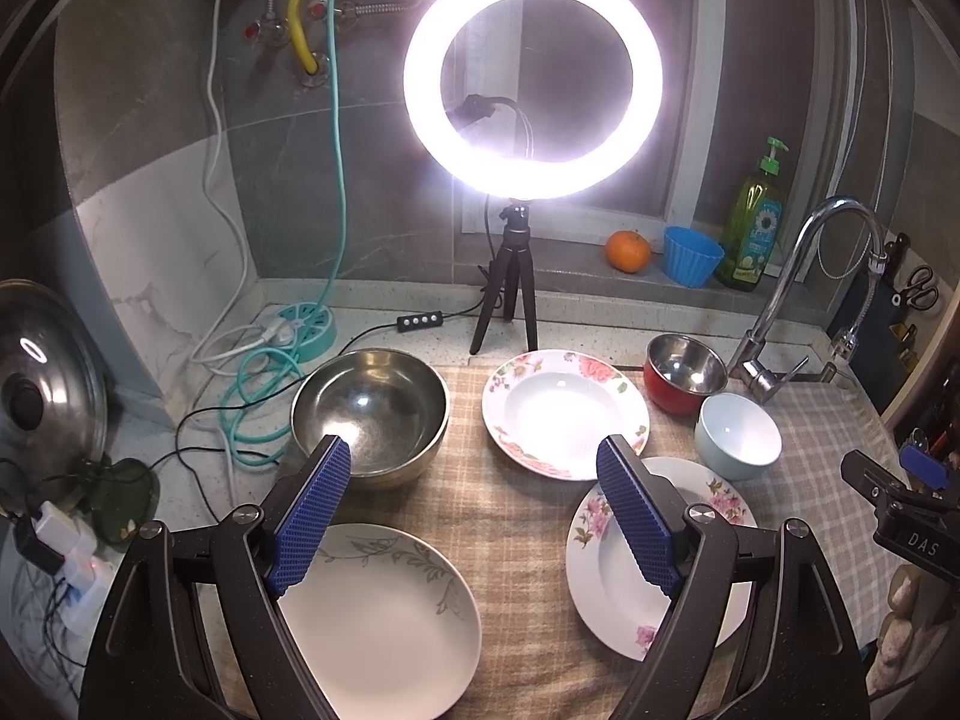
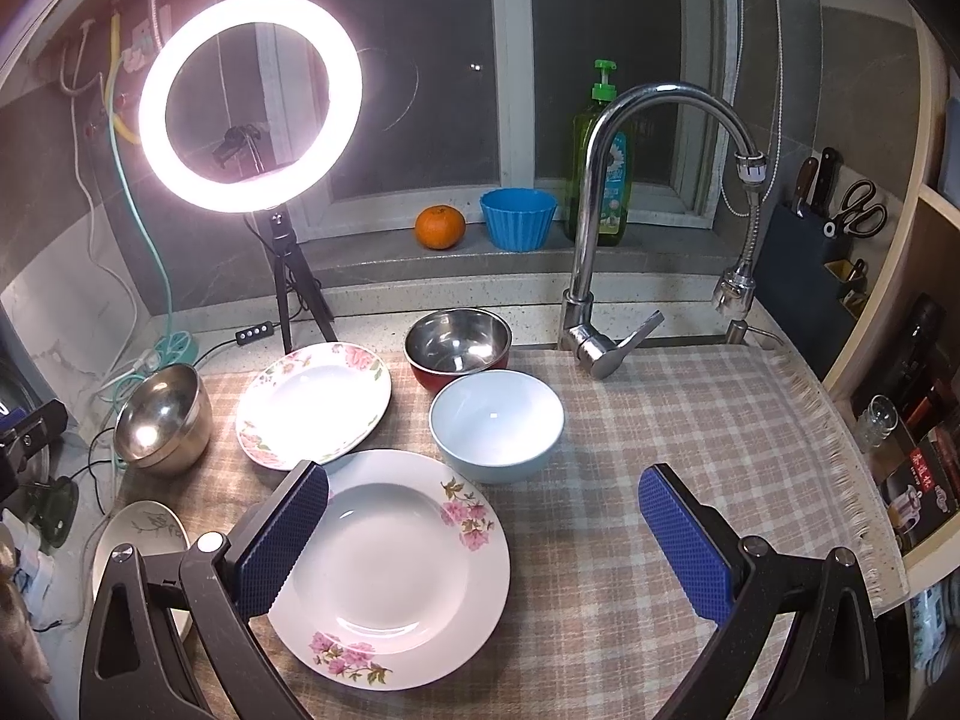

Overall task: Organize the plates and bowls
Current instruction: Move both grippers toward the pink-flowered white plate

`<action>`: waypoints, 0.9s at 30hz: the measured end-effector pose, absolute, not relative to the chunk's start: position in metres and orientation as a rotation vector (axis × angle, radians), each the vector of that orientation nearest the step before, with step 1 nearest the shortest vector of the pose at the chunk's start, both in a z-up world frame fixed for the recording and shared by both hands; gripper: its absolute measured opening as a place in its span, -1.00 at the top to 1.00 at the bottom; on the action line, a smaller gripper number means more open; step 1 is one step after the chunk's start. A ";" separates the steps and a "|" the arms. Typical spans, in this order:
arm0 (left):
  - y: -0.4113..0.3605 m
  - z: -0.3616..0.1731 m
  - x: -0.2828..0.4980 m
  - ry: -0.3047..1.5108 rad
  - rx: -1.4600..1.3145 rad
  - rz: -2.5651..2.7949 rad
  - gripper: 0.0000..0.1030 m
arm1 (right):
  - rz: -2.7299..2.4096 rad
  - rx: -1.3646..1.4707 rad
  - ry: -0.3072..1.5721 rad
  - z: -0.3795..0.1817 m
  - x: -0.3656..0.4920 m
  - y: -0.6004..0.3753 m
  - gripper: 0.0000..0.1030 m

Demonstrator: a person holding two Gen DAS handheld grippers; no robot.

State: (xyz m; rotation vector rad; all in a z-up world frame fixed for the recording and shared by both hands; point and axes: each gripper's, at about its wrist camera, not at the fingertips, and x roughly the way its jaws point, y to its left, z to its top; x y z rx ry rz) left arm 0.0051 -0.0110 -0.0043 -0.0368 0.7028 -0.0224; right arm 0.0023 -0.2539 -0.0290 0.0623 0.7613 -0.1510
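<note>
**Both grippers spread over the dishes, nothing held**

Checked cloth (image 2: 660, 420) fills the lower half of both views; all dishes sit on it.

Ring light (image 1: 414, 90) on a tripod, top centre of the left wrist view, upper left of the right wrist view.

Tap (image 2: 600, 180) arches through the upper right of the right wrist view.

Left gripper (image 1: 474, 474): blue pads wide apart, empty, raised above the cloth. Right gripper (image 2: 483, 501): same state, pads wide apart, empty.

Plates, three:
- pink-flower plate (image 2: 396, 570), lower centre of the right wrist view, partly behind the right gripper's left pad; lower right in the left wrist view.
- leaf-pattern plate (image 1: 384, 618), bottom centre of the left wrist view.
- red-flower plate (image 1: 564, 408), centre of the left wrist view. It looks close to the pink-flower plate; overlap cannot be told.

Bowls, three:
- steel bowl (image 1: 372, 408), left of centre in the left wrist view, on the cloth's left edge.
- pale blue bowl (image 2: 498, 426), centre of the right wrist view, just beside the pink-flower plate's far rim.
- red bowl (image 2: 459, 348) with a steel inside, just behind the pale blue bowl; contact cannot be told.
</note>
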 end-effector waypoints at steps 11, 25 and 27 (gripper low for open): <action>-0.015 -0.016 0.010 0.735 -0.025 -0.031 -0.64 | -0.145 0.088 0.799 -0.044 0.007 -0.264 -0.99; -0.019 -0.049 0.023 0.864 -0.082 -0.099 -0.60 | -0.106 0.162 0.896 -0.081 0.017 -0.289 -0.72; -0.022 -0.055 0.025 0.882 -0.085 -0.111 -0.59 | -0.098 0.175 0.927 -0.091 0.020 -0.293 -0.63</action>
